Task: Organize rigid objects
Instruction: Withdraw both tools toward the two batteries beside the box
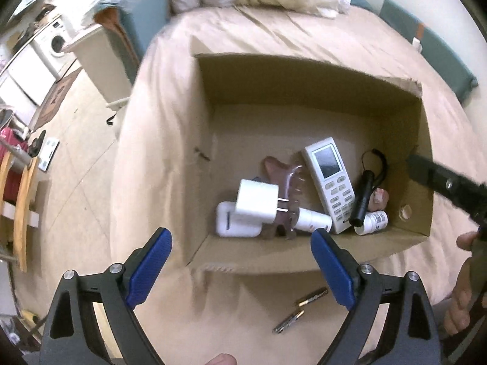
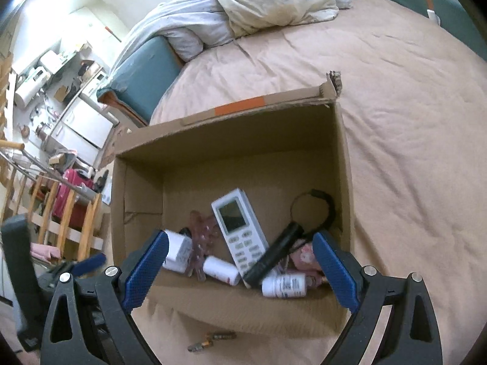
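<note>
An open cardboard box [image 1: 304,255] [image 2: 249,313] sits on a beige bed. Inside lie a white remote [image 1: 330,182] [image 2: 239,231], a white charger plug [image 1: 257,200] [image 2: 178,251], a white case [image 1: 231,222], a pink comb-like piece [image 1: 286,179] [image 2: 202,243], a black flashlight [image 1: 362,200] [image 2: 274,254] and small white bottles [image 1: 374,222] [image 2: 284,286]. Two batteries [image 1: 301,310] [image 2: 213,340] lie on the bed in front of the box. My left gripper [image 1: 240,269] is open and empty above the box's near wall. My right gripper [image 2: 240,272] is open and empty over the box.
The bed [image 2: 411,121] stretches away right and behind the box, with crumpled bedding [image 2: 274,3] at its head. A teal headboard [image 2: 146,70] stands left. The floor at left holds a wooden rack [image 1: 21,200], a red suitcase [image 2: 73,194] and appliances [image 1: 54,45].
</note>
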Demonstrator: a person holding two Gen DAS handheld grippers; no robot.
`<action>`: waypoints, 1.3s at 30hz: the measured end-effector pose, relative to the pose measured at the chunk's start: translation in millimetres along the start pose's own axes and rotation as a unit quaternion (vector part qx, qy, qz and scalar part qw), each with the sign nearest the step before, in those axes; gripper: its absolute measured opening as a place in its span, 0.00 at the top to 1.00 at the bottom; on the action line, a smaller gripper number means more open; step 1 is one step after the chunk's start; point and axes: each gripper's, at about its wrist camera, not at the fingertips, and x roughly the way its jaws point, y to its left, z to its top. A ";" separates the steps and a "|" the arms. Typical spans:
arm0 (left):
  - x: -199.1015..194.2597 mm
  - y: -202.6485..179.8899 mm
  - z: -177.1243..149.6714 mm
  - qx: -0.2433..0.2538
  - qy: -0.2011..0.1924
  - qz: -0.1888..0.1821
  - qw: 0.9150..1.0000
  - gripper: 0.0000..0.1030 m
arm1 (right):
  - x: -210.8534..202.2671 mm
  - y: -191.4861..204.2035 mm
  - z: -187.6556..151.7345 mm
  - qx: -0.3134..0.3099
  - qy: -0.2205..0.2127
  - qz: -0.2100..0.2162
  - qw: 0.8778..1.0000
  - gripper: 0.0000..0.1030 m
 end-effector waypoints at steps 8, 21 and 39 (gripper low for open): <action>-14.7 28.7 -37.6 -0.019 -0.003 0.007 1.000 0.11 | -8.9 5.6 -42.9 0.015 0.026 0.013 0.999 0.02; 1.2 68.1 -66.1 -0.092 0.012 0.024 0.995 0.11 | -1.6 12.6 -86.4 -0.002 0.074 0.002 0.997 0.02; 12.9 75.8 -72.1 -0.103 0.047 0.008 0.993 0.11 | 99.1 52.6 -130.4 -0.078 0.218 -0.052 0.972 0.24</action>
